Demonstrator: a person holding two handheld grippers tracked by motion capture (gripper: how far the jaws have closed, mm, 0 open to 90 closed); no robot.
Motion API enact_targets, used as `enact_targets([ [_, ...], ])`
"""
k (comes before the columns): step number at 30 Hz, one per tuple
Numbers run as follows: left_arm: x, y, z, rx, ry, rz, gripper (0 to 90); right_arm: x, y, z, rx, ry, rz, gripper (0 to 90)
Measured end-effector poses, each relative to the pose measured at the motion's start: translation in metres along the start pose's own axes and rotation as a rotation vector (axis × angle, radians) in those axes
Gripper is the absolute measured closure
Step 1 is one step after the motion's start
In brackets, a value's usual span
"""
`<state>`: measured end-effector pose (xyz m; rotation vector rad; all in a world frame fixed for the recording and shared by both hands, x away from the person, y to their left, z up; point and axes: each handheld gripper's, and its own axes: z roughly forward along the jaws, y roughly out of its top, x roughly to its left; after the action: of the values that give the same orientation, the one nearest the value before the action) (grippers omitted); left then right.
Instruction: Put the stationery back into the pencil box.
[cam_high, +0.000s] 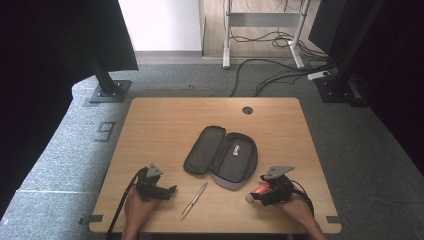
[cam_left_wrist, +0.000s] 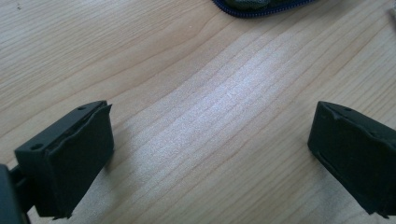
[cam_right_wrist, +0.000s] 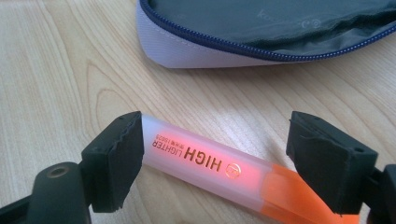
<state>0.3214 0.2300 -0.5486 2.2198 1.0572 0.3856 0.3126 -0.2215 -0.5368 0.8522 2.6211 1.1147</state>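
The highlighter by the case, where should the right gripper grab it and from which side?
Probably across the frosted barrel near its printed middle of the highlighter, coming from above. It lies flat on the table and runs slantwise between the open jaws of the right gripper, so turn them square to the barrel before closing.

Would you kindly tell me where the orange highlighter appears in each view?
High view: highlighter at lower right, at the right gripper.
Left gripper view: not in it.
Right gripper view: highlighter lies between the jaws, bottom centre.
Shared landmark: the open pencil case.
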Motion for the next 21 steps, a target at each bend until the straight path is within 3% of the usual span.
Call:
enact_targets([
  [3, 0.000, 0.000, 0.000, 0.000, 0.000, 0.000, 0.0, -0.001, -0.003, -0.001, -0.006, 0.022, 0.009, 23.1],
  [7, 0.000, 0.000, 0.000, 0.000, 0.000, 0.000, 0.1, 0.000, -0.007, -0.001, 0.022, 0.018, -0.008, 24.9],
  [21, 0.000, 0.000, 0.000, 0.000, 0.000, 0.000, 0.0, -0.003, -0.019, -0.012, 0.029, -0.031, -0.014, 47.9],
])
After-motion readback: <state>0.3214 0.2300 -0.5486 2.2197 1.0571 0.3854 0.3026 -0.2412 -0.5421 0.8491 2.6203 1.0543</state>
